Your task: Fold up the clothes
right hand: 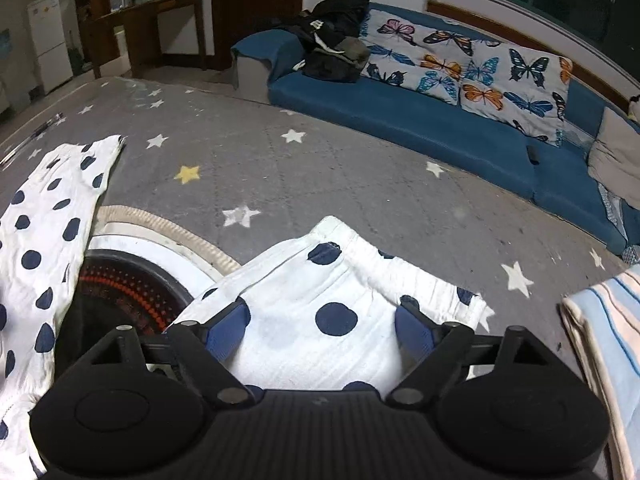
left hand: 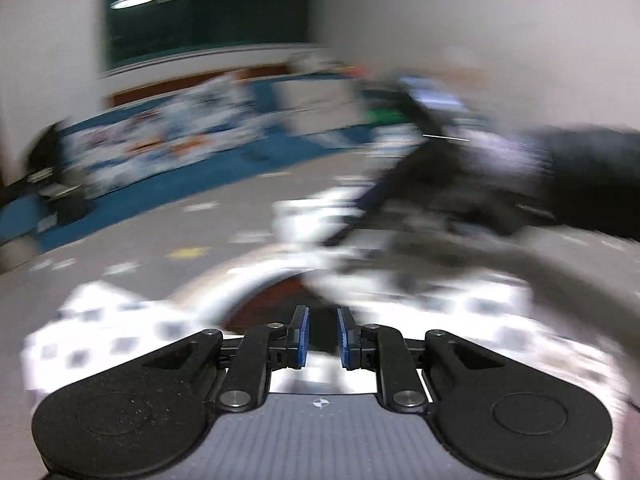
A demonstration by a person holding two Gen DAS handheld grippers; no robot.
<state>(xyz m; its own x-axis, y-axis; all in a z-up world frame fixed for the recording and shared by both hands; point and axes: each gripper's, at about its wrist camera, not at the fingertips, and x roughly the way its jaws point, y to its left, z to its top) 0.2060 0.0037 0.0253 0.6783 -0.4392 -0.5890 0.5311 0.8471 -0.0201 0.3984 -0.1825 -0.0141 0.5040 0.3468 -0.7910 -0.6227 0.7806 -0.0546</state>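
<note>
A white garment with navy polka dots (right hand: pixel 304 292) lies on the grey star carpet. In the right wrist view my right gripper (right hand: pixel 322 324) is open, its blue pads (right hand: pixel 228 328) wide apart on either side of the garment's elastic waistband end. Another part of the garment (right hand: pixel 44 236) stretches along the left. The left wrist view is heavily motion-blurred. My left gripper (left hand: pixel 322 336) hovers over the dotted cloth (left hand: pixel 100 332) with its blue pads (left hand: pixel 301 336) a narrow gap apart and nothing between them. The other gripper and a dark sleeve (left hand: pixel 500 184) show blurred ahead.
A round rug with a dark, red-dotted centre (right hand: pixel 120 284) lies partly under the garment. A striped blue and white cloth (right hand: pixel 608 332) lies at the right. A blue floor sofa (right hand: pixel 420 120) with a butterfly blanket (right hand: pixel 472 60) and dark clothes (right hand: pixel 336 40) runs along the back.
</note>
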